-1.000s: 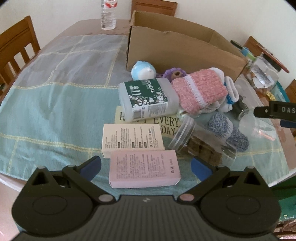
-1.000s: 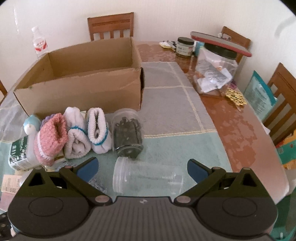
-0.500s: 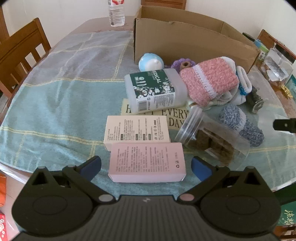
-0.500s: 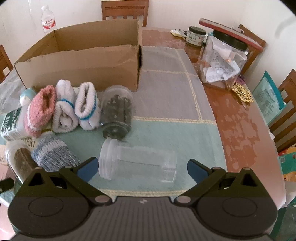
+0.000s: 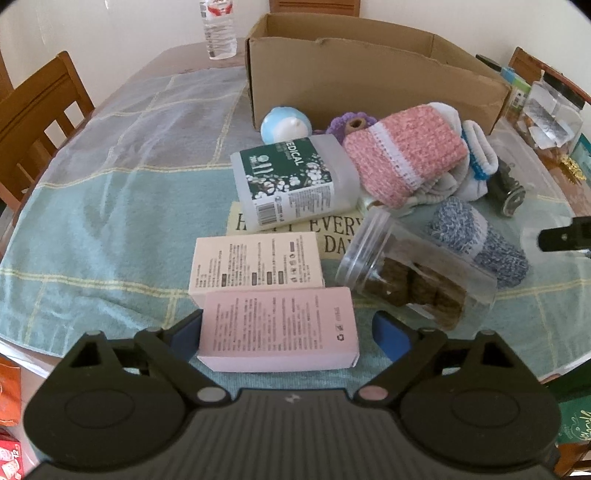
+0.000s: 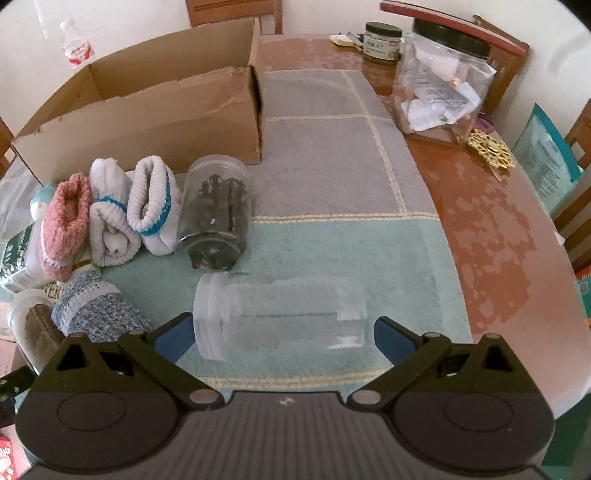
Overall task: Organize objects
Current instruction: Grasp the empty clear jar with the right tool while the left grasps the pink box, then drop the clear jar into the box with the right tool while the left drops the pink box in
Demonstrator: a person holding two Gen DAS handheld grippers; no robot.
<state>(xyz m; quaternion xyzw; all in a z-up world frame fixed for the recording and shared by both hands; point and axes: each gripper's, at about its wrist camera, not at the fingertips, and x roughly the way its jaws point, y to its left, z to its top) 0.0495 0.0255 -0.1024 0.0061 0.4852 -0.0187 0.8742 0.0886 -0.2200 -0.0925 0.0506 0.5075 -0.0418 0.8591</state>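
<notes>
The left gripper (image 5: 288, 328) is closing around the pink box (image 5: 279, 328), while the right gripper (image 6: 282, 332) is straddling the empty clear jar (image 6: 280, 317), jaws spread.

A rounded wooden table (image 6: 491, 229) with a glossy, reddish-brown, patchy top fills both views. A checked cloth (image 5: 110, 192) of grey and pale green squares with thin yellow lines covers most of it. Wooden chairs stand around it: one with a slatted back at the left (image 5: 40, 110), one at the far side (image 6: 232, 11), and another at the right edge (image 6: 580, 136). The walls (image 5: 122, 26) behind are plain and off-white. Soft, even light brightens the scene, and the bare tabletop shows pale reflections.
</notes>
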